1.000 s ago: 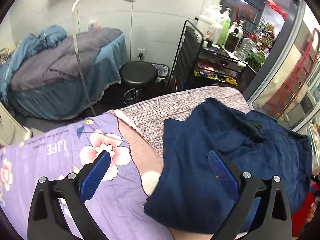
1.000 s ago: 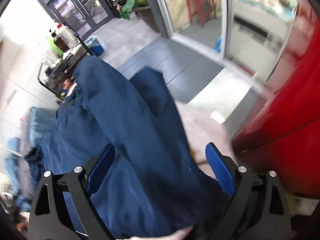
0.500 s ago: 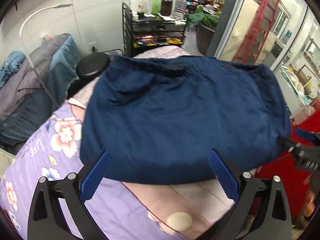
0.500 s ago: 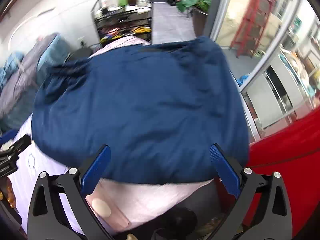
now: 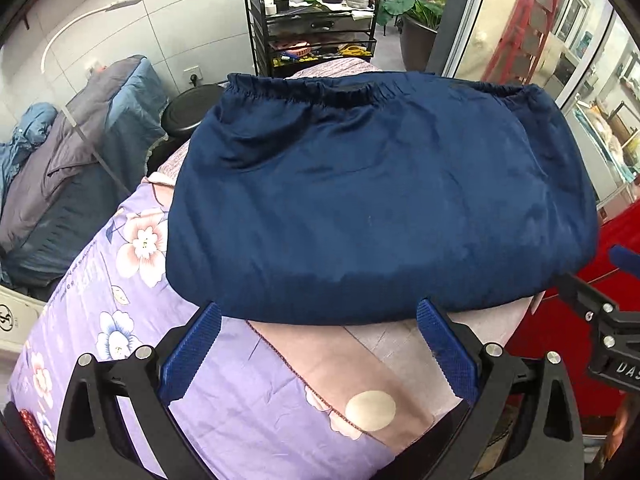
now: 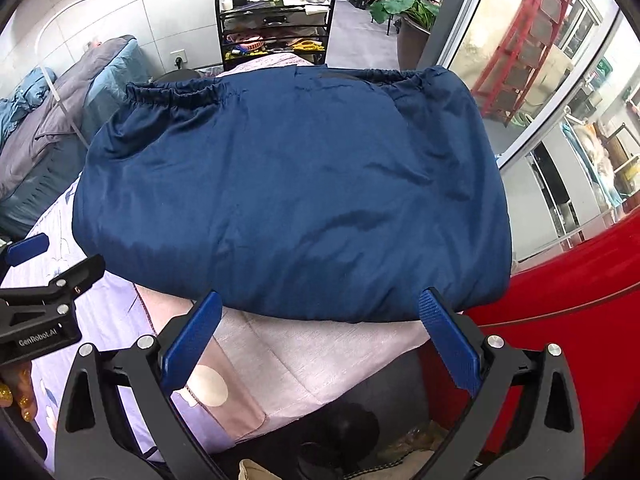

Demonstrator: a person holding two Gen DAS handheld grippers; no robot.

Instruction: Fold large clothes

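A dark blue garment (image 5: 376,200) with an elastic waistband at its far edge lies folded flat on the bed; it also shows in the right wrist view (image 6: 296,196). My left gripper (image 5: 318,334) is open and empty, just short of the garment's near edge. My right gripper (image 6: 320,320) is open and empty, also just short of the near edge. Each gripper shows at the side of the other's view.
The bed has a purple floral sheet (image 5: 120,304) and a pink cover (image 6: 304,364). A black trolley with bottles (image 5: 312,28) stands beyond it, a black stool (image 5: 192,108) and a grey-blue massage bed (image 5: 72,152) to the left. Glass doors (image 6: 520,60) and a red surface (image 6: 568,320) are on the right.
The garment was bunched and lifted a second ago; it now lies spread flat on the bed. Both grippers have drawn back to its near edge, open.
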